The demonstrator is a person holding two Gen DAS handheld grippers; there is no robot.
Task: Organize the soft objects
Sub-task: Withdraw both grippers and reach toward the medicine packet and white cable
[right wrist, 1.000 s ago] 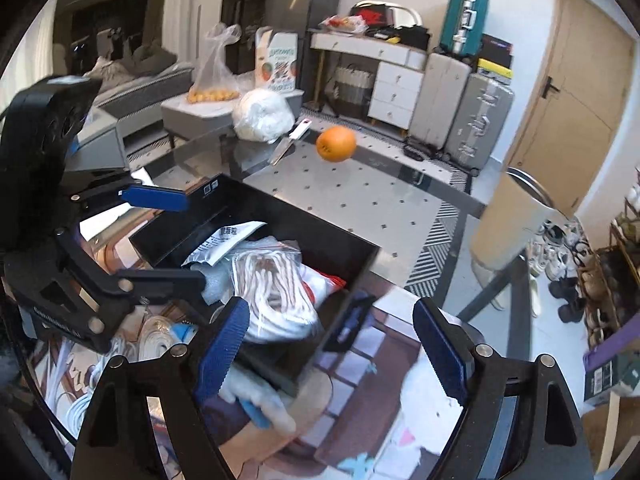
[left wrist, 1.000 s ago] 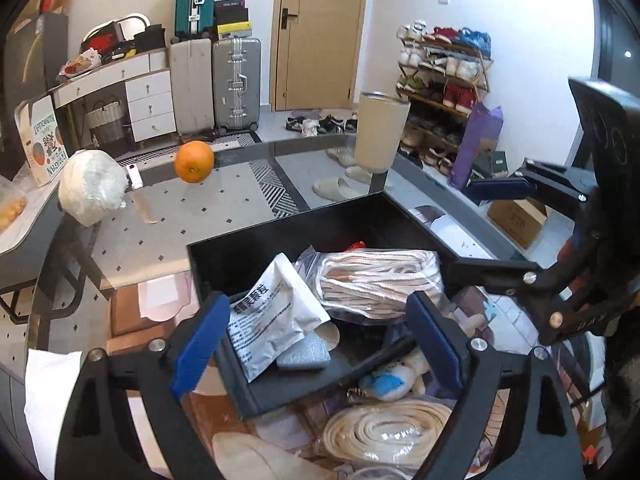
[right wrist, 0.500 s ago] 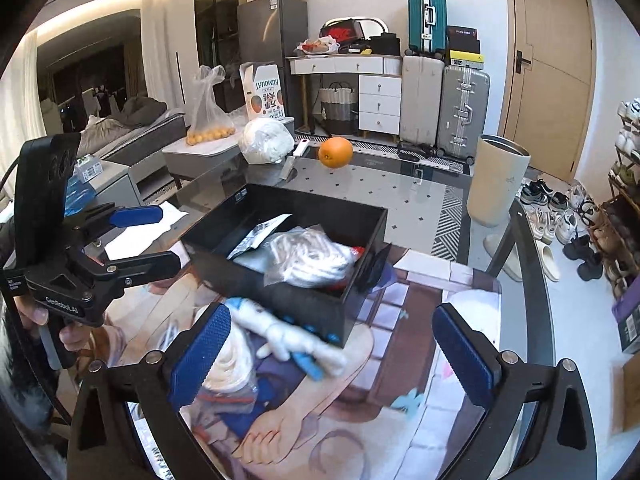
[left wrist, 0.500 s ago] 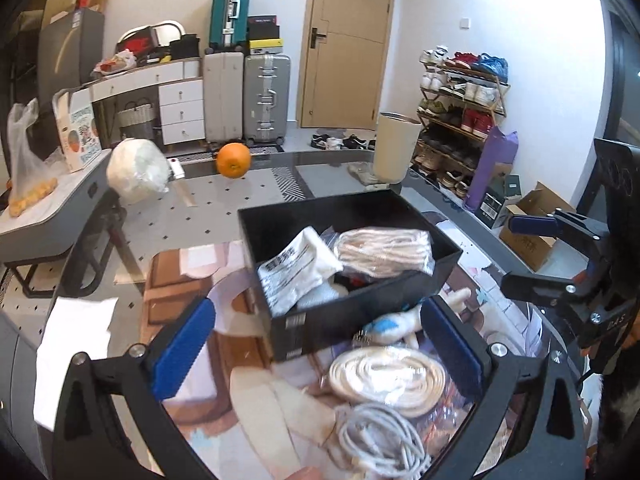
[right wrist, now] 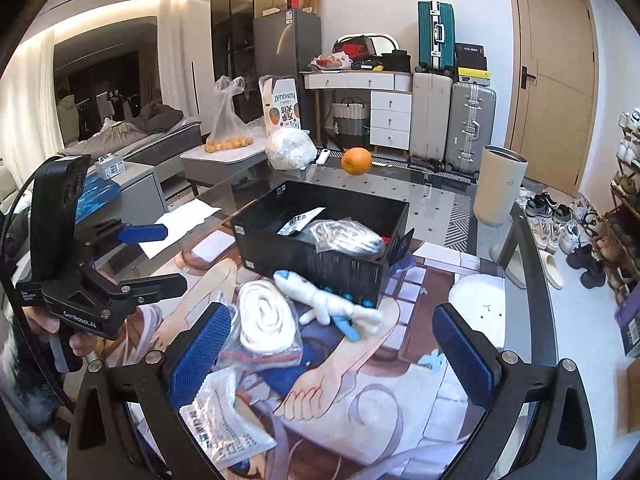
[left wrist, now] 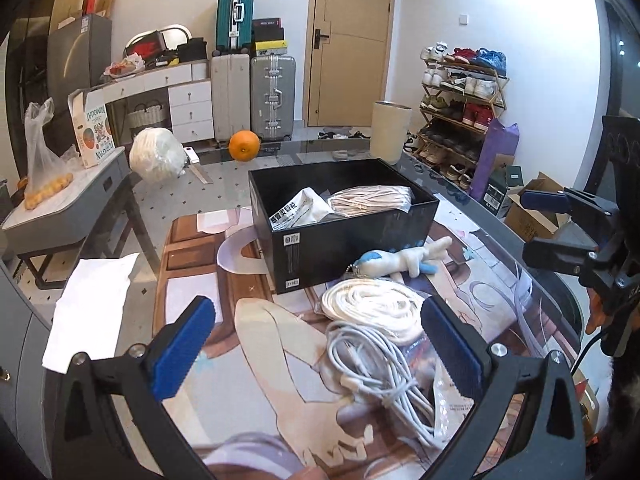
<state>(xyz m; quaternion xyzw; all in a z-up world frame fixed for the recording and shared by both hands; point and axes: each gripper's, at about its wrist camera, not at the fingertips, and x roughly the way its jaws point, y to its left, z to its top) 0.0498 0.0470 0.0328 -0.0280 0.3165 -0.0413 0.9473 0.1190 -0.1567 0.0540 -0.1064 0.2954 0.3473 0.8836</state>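
Plainly we are between picks; our left claw (left wrist: 316, 350) hangs released with nothing between its blue pads, and our right claw (right wrist: 332, 350) is likewise spread wide and empty, both having just been opening; so the step in hand, as we judge it, is choosing the next soft thing for the box. Nearest to us on the desk (left wrist: 516, 280) lies the bundle of white cable (left wrist: 372, 368), loose and springy, its loops spilling over a clear bag; just beyond it the coiled white rope (left wrist: 370, 306) sits in a flat, tidy roll, partly on the same bag; beyond that the small white and blue plush toy (right wrist: 328, 302) lies on its side against the wall of the black box (left wrist: 352, 240). Farther on, the box already holds a white pouch and a bagged bundle of rope; the next move calls for lowering one claw over the nearest coil and pinching through its whole thickness, since loose loops could slip; an orange (left wrist: 244, 145) rests well beyond.
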